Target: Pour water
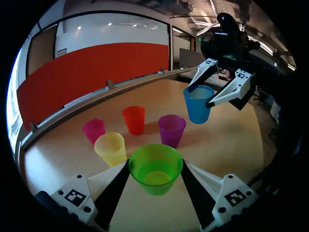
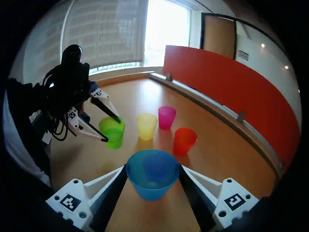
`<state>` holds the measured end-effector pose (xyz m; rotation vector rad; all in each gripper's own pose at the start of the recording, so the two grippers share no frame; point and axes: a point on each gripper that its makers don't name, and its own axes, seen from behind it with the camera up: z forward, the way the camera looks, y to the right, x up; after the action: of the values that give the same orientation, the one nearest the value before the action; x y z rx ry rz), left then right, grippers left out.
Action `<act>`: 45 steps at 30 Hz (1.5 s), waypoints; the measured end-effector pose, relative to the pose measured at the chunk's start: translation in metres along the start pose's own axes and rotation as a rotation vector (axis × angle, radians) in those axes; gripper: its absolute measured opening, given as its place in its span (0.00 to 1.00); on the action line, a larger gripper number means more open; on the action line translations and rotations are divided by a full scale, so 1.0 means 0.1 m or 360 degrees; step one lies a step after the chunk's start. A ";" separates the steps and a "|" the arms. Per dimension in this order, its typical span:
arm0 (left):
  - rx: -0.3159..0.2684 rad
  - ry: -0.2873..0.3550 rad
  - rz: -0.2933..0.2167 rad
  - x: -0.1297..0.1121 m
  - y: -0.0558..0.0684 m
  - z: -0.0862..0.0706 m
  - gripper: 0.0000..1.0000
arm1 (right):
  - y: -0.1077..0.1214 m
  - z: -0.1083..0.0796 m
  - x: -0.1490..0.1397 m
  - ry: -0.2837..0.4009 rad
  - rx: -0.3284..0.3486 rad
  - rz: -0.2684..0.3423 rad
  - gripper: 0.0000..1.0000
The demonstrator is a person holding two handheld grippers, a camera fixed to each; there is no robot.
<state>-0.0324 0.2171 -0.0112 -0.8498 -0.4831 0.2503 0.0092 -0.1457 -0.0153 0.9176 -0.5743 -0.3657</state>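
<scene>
Fingers (image 1: pixel 110 189), left gripper view: the pair belonging to the left gripper (image 1: pixel 154 166) is drawn in narrow on a green cup (image 1: pixel 155 170), one finger pressed to each side of its wall. The cup is upright with its mouth open to the camera; a paler disc at the bottom may be a little water or only the base, which cannot be told. Beyond it on the wooden table (image 1: pixel 231 143) stand a yellow cup (image 1: pixel 111 147), pink cup (image 1: pixel 94 129), orange cup (image 1: pixel 134 119) and purple cup (image 1: pixel 171 129), all upright, contents not visible. Farther right, the right gripper (image 1: pixel 199 96) clasps a blue cup (image 1: pixel 198 106) between both fingers, roughly upright and seemingly clear of the tabletop. A red partition (image 1: pixel 96 73) runs behind. Right gripper view: its own fingers grip the blue cup (image 2: pixel 152 178) on both sides, close to the lens; the interior looks nearly empty, with an unclear faint sheen at the bottom. Farther off to the left, the left gripper (image 2: pixel 111 129) holds the green cup (image 2: pixel 112 133) upright, with the yellow, pink and orange cups to its right. Status, as judged: both vessels are in hand and apart, neither is tipped and no stream is visible, so the pour appears not yet done. Remaining: bring one rim over the other cup, tilt it, then set both down.
</scene>
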 end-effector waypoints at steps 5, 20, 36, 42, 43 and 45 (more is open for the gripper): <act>-0.0011 -0.0025 -0.0011 -0.09 0.02 0.05 0.89 | -0.02 0.01 -0.10 -0.0008 0.0006 0.0018 0.94; -0.0013 -0.0049 -0.0009 -0.22 0.05 0.16 0.89 | -0.12 0.13 -0.40 -0.0030 0.0045 0.0065 0.94; -0.0015 -0.0050 -0.0001 -0.32 0.08 0.20 0.89 | -0.21 0.18 -0.50 -0.0038 0.0076 0.0070 0.94; -0.0016 -0.0048 -0.0003 -0.34 0.09 0.19 0.89 | -0.22 0.18 -0.58 -0.0061 0.0078 0.0072 0.94; -0.0015 -0.0048 -0.0004 -0.35 0.09 0.18 0.89 | -0.23 0.19 -0.59 -0.0064 0.0080 0.0072 0.94; -0.0012 -0.0050 -0.0005 -0.36 0.09 0.18 0.89 | -0.24 0.20 -0.62 -0.0070 0.0084 0.0073 0.94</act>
<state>-0.0723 0.2204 -0.0192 -0.8537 -0.5152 0.2596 -0.0535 -0.1394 -0.0446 0.9474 -0.6467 -0.3315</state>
